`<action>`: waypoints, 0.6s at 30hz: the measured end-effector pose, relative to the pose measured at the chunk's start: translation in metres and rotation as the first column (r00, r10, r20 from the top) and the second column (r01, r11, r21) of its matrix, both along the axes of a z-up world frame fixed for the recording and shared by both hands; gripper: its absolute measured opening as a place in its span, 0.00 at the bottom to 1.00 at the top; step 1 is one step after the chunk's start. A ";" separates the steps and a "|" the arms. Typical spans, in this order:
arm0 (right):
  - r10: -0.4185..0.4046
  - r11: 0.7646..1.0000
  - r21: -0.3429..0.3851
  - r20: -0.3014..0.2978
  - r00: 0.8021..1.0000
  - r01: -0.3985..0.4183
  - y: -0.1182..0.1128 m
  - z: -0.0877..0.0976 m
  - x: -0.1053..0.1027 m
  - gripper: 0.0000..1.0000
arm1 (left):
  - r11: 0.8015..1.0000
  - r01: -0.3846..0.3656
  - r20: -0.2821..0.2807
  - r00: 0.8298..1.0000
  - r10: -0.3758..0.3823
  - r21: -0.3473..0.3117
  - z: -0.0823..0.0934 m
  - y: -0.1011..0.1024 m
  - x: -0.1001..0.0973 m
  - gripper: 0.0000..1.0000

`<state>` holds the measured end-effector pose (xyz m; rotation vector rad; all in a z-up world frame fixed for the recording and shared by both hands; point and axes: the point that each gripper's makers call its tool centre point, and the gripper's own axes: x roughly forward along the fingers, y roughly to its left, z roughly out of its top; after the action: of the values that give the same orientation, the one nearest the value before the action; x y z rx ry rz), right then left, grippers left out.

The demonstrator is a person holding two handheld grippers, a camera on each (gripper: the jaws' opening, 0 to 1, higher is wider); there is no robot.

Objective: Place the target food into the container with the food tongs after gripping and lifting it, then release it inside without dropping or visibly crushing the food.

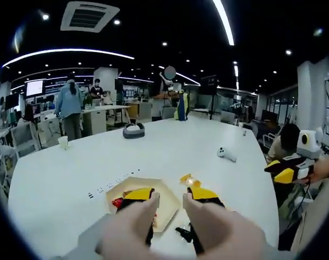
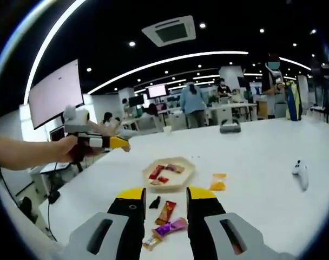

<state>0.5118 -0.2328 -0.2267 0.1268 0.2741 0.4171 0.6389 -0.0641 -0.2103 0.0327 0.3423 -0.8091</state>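
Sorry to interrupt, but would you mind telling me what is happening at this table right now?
A person holds a tool in each hand over a white table. The right tool stands open above loose wrapped snacks. The left tool is open over a shallow hexagonal tray that already holds a few snacks; a yellow packet lies beside it. Neither tool grips anything.

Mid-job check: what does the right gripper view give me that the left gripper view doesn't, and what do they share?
Right gripper view alone: wrapped snacks, a purple wrapper and a red-brown one, lying on the table between its open jaws.

Left gripper view alone: a grey headset and a paper cup farther back.

Both: the white table, the tan hexagonal tray with red snacks, an orange packet beside it, a white controller, and the other hand-held gripper.
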 end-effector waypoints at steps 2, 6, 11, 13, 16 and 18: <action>0.002 1.000 -0.003 -0.001 1.000 -0.002 0.001 0.001 -0.001 0.29 | 1.000 -0.010 -0.003 1.000 0.010 -0.002 0.001 0.002 0.000 0.22; 0.011 1.000 0.004 -0.008 1.000 -0.011 0.007 0.001 -0.004 0.29 | 1.000 -0.008 0.001 1.000 0.008 0.002 0.004 -0.001 -0.006 0.21; 0.024 1.000 -0.014 -0.012 1.000 -0.024 0.012 0.003 -0.009 0.29 | 1.000 -0.012 -0.004 1.000 0.012 -0.001 0.003 -0.004 -0.009 0.21; 0.022 1.000 -0.014 -0.016 1.000 -0.022 0.012 0.004 -0.011 0.29 | 1.000 -0.009 -0.004 1.000 0.009 -0.008 0.003 -0.007 -0.013 0.20; 0.025 0.999 -0.020 -0.023 0.999 -0.025 0.013 0.005 -0.016 0.29 | 1.000 0.014 -0.004 1.000 -0.014 0.020 0.002 -0.010 -0.015 0.21; 0.027 0.999 -0.032 -0.025 0.999 -0.028 0.012 0.006 -0.018 0.29 | 1.000 0.014 -0.005 1.000 -0.014 0.004 0.010 -0.008 -0.012 0.21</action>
<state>0.4940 -0.2204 -0.2210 0.0965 0.3072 0.4387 0.6266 -0.0723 -0.2002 0.0370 0.3485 -0.8229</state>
